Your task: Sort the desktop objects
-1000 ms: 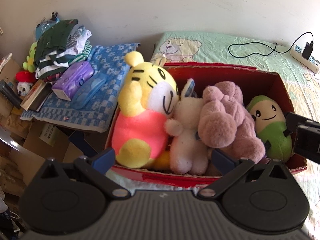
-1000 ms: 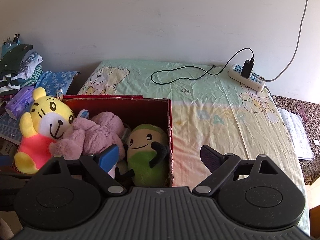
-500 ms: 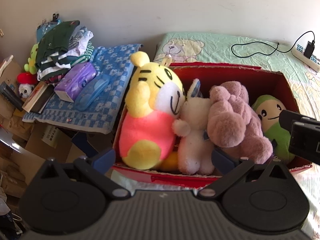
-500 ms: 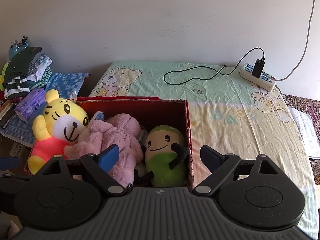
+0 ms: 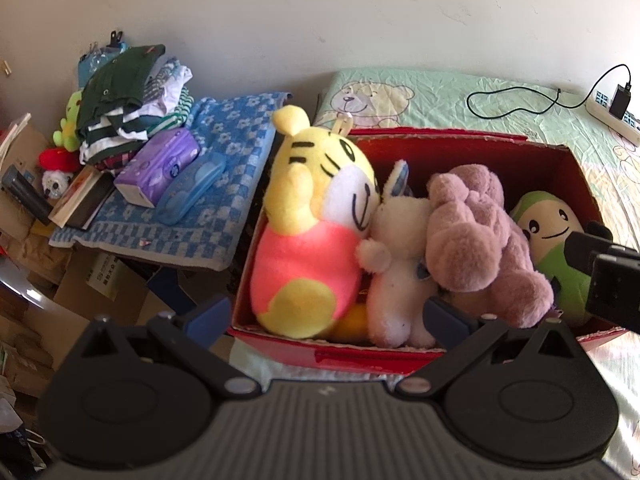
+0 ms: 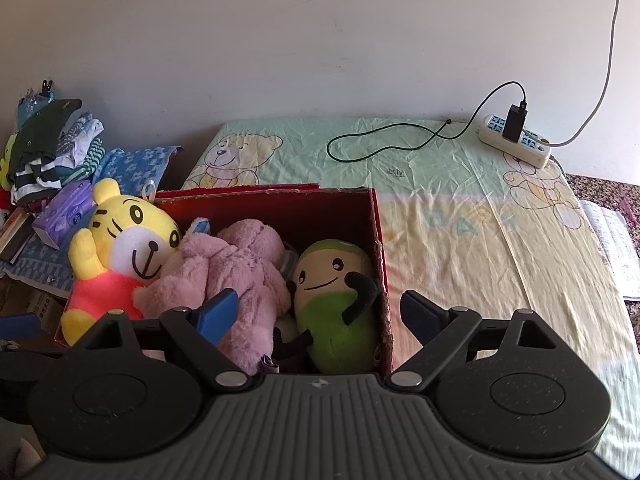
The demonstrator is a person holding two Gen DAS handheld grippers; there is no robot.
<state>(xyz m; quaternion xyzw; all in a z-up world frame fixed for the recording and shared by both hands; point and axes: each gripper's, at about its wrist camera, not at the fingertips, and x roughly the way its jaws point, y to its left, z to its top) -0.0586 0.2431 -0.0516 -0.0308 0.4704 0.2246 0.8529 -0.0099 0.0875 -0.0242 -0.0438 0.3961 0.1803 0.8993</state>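
Note:
A red cardboard box (image 5: 460,148) (image 6: 378,232) sits on the bed and holds several plush toys. From left to right they are a yellow tiger in pink (image 5: 316,216) (image 6: 124,240), a white plush (image 5: 396,264), a mauve plush (image 5: 480,244) (image 6: 236,272) and a green avocado plush (image 5: 556,252) (image 6: 332,296). My left gripper (image 5: 326,316) hovers open before the box's near wall, holding nothing. My right gripper (image 6: 318,314) is open above the box's right end, empty, its fingers straddling the avocado plush and the right wall.
A blue checked towel (image 5: 224,184) left of the box carries a purple tissue pack (image 5: 158,166), a blue case (image 5: 192,186), folded clothes (image 5: 132,100) and books. Cardboard cartons lie below it. A power strip (image 6: 516,142) with a black cable rests on the green bear-print sheet (image 6: 460,216).
Both views have drifted leftward, so the box and toys sit further right in each frame. Both grippers stay open and the toys have not moved.

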